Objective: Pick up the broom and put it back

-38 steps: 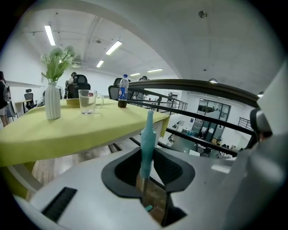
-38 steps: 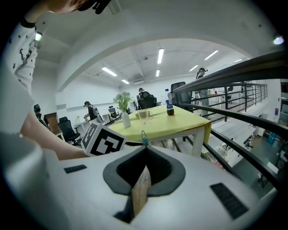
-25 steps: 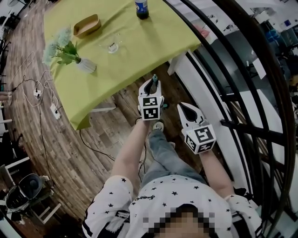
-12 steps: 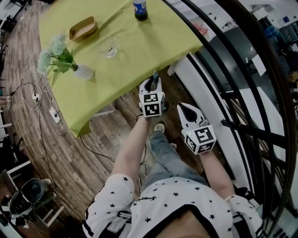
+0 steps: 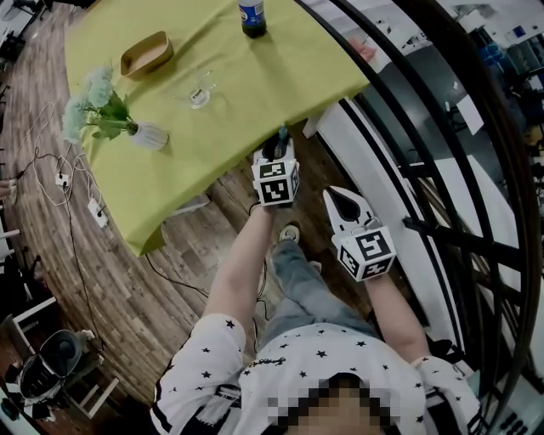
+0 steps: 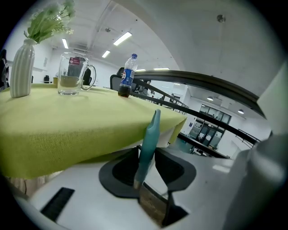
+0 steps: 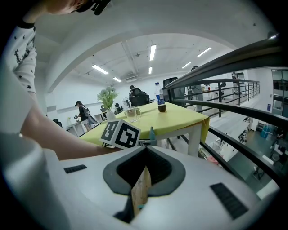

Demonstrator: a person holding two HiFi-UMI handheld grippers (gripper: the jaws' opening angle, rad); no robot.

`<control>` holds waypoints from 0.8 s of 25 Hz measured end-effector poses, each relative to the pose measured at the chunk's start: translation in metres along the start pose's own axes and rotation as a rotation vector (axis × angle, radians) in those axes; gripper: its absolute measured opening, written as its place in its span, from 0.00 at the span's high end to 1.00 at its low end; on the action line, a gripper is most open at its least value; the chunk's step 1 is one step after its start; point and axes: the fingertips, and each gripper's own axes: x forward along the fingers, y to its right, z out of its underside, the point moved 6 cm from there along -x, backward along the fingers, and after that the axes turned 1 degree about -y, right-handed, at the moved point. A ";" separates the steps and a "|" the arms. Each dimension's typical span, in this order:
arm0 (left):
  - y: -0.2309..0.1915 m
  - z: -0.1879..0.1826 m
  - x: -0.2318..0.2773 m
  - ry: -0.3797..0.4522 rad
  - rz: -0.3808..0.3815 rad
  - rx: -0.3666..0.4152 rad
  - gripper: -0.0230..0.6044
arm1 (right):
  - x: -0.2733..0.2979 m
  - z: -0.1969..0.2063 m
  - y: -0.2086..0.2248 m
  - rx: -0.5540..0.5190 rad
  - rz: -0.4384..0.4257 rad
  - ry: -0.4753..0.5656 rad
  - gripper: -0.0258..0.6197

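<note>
The broom handle stands upright between the left gripper jaws, which have just been opening and no longer clamp it. The right gripper is nearly closed and empty. I judge the handle light, stiff and slippery, so I grip the shaft squarely.

Looked like a large open-plan office or lab floor on an upper level. Was lit by long ceiling light strips under a white ceiling, upper middle of the right gripper view. Showed a person among desks at that view's left middle. Was bounded by a black metal railing down the right of the head view, with glass-fronted rooms beyond it. Had a wood-plank floor with a power strip and cables at the left edge. Held a table under a yellow-green cloth, set with a vase of flowers, glass mug, soda bottle and wooden tray.
</note>
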 end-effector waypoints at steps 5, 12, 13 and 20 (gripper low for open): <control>0.001 0.000 0.000 0.001 0.003 -0.018 0.77 | 0.000 -0.001 -0.001 0.002 0.001 0.000 0.97; 0.003 -0.004 -0.002 0.002 0.026 -0.033 0.76 | -0.003 -0.002 -0.003 0.003 0.004 0.002 0.97; 0.004 -0.004 -0.003 0.003 0.031 -0.039 0.75 | -0.003 -0.003 -0.003 0.002 0.004 0.003 0.97; 0.005 -0.005 -0.006 -0.001 0.029 -0.049 0.71 | -0.007 -0.005 -0.005 0.000 0.006 0.012 0.97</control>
